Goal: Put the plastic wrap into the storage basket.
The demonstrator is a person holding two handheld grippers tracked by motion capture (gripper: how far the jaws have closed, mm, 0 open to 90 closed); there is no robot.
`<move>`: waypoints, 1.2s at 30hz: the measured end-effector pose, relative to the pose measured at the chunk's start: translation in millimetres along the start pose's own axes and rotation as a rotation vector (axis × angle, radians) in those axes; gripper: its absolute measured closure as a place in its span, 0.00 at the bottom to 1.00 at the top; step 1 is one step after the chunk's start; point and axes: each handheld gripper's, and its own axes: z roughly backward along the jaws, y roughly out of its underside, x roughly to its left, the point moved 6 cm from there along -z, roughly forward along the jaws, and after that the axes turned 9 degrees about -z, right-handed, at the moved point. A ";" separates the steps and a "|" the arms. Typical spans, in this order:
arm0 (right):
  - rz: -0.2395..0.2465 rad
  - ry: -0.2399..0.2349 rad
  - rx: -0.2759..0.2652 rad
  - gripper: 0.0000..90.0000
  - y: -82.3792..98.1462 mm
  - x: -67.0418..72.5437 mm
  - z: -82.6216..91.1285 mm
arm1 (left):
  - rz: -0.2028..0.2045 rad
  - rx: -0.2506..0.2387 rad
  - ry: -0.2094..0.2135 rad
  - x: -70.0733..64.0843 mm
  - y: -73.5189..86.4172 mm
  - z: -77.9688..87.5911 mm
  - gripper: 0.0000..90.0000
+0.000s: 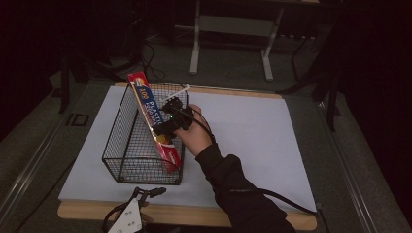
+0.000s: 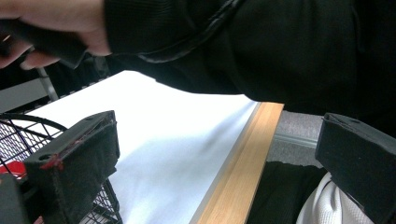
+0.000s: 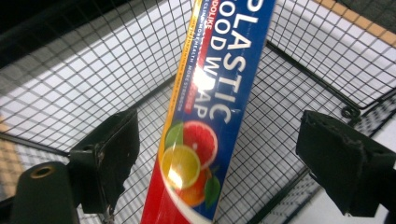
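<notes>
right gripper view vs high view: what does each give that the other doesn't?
Right gripper view alone: the right gripper's jaws standing open on either side of the plastic wrap box, apart from it, plus the citrus print on the box.

High view alone: the whole wire basket on the white table top, the box leaning tilted with its top end above the rim, and the left gripper at the table's near edge.

Both: box inside the basket, right gripper at it.

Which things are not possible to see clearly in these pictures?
- Long blue and red plastic wrap box: both ends cut off by the right gripper view's edges.
- Left hand-held gripper: cut by the high view's bottom edge.
- Black wire basket: mostly behind the left jaw, left gripper view.
</notes>
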 end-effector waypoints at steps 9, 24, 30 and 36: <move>0.001 0.030 -0.037 0.15 12.7 -16.5 31.9 | 0.002 0.013 0.000 0.4 1.8 -2.5 0.00; 0.005 0.077 -0.057 0.15 65.7 -50.7 73.8 | 0.004 0.028 -0.006 0.3 3.7 -5.6 0.00; -0.030 0.068 -0.048 0.15 90.1 -65.4 79.1 | 0.002 0.031 -0.002 -0.4 4.0 -6.4 0.00; -0.064 0.049 -0.049 0.15 110.6 -75.7 82.6 | 0.007 0.037 -0.001 0.4 5.0 -6.9 0.00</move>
